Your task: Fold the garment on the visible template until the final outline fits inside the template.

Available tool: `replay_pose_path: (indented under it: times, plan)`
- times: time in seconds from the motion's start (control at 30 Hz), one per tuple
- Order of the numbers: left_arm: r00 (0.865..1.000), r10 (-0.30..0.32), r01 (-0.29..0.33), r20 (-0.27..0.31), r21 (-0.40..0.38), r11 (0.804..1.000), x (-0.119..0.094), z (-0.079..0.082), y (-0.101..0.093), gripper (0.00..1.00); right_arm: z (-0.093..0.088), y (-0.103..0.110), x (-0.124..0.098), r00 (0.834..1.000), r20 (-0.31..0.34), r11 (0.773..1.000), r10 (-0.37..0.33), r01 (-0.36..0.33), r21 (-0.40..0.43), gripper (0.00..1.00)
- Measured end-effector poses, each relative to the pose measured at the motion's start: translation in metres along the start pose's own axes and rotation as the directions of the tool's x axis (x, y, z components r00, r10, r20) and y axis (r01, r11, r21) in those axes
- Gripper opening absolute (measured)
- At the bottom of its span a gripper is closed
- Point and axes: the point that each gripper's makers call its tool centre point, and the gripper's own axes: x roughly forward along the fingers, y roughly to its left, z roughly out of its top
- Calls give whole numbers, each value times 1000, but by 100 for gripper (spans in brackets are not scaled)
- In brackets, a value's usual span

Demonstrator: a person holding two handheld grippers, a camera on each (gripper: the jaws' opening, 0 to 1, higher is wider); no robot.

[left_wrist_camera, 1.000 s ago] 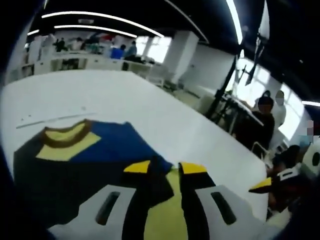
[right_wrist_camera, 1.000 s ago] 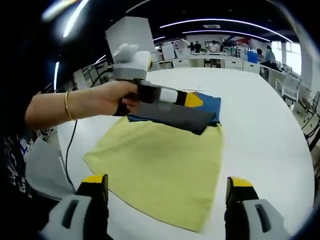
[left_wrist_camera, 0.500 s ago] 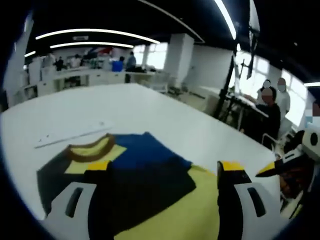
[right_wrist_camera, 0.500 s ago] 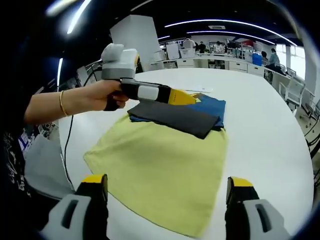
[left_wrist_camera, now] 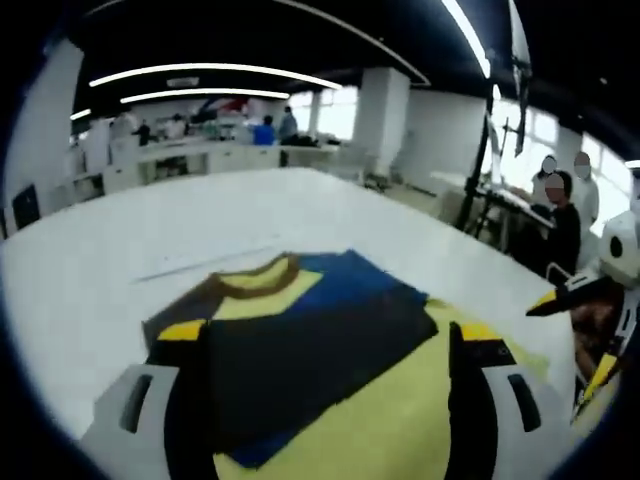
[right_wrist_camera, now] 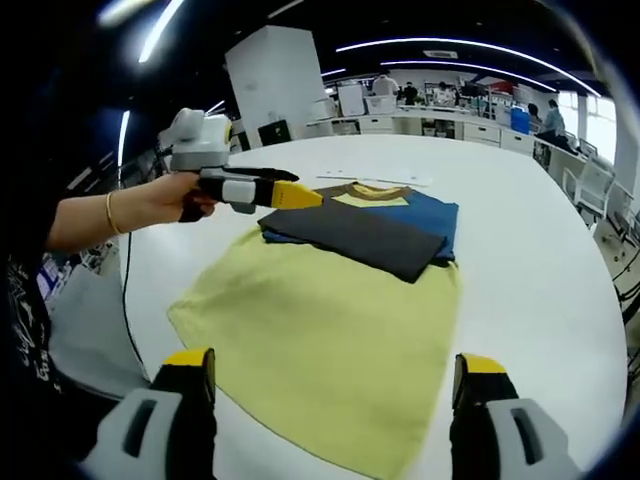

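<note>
on yellow template [right_wrist_camera: 330, 330], garment [right_wrist_camera: 365, 228] seemingly overhangs.

Your folded garment [right_wrist_camera: 365, 226] shows 3 colours: a charcoal panel on top, royal blue beneath, and a pale yellow neck patch ringed by a brown collar [right_wrist_camera: 366, 189]. Under the garment lies your plain yellow-green template [right_wrist_camera: 330, 335], on a white table [right_wrist_camera: 540, 270]. Your left gripper [right_wrist_camera: 300, 196] is grey with yellow tips.
</note>
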Motion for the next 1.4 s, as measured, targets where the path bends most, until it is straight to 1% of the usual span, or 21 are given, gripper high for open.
replay_pose_path:
  times: [0.17,0.27,0.33,0.37,0.43,0.5,0.6,0.77,0.93,0.97,1.0,1.07,1.13,1.23,1.4]
  plan:
    - [999,52,-52,-1,-2,999,-16,-6,26,87,0,-1,2,1000,-3,1000,-2,2,2,99]
    - [998,67,-67,-1,9,998,-25,-10,36,83,0,-2,2,1000,-3,1000,-5,5,-4,99]
    - [997,74,-74,-7,21,997,-30,-15,42,79,1,-2,2,1000,0,1000,-4,4,-8,99]
    - [996,84,-83,-13,45,996,-34,-19,47,78,2,-2,3,1000,2,1000,-5,5,-9,100]
    - [995,92,-90,-27,63,994,-39,-26,54,75,3,-3,3,1000,3,1000,-5,5,-9,99]
    - [995,93,-90,-36,68,994,-44,-31,59,70,3,-3,3,1000,1,1000,-5,5,-9,99]
    - [992,120,-116,-49,75,990,-52,-38,71,62,3,-2,4,1000,1,1000,-3,3,-8,99]
    - [984,166,-163,-66,50,985,-64,-52,94,48,1,-3,5,1000,-6,1000,-3,3,-5,99]
    - [979,185,-180,-89,60,982,-68,-63,106,39,1,-5,5,1000,-8,1000,-8,8,2,99]
    - [978,185,-179,-97,69,981,-68,-65,107,35,1,-6,5,1000,-9,1000,-9,9,4,99]
    - [975,192,-182,-116,86,979,-69,-69,110,31,1,-6,6,1000,-9,1000,-9,9,6,99]
    - [974,193,-182,-120,97,978,-68,-72,112,25,1,-7,6,1000,-9,1000,-11,12,8,99]
    - [975,190,-178,-118,102,979,-66,-73,112,24,1,-6,6,1000,-9,1000,-11,11,10,99]
    - [972,189,-172,-139,124,977,-64,-79,112,22,0,-7,7,1000,-13,1000,-14,14,14,99]
    - [972,176,-156,-153,132,979,-59,-87,111,18,-1,-11,5,1000,-15,999,-23,23,22,99]
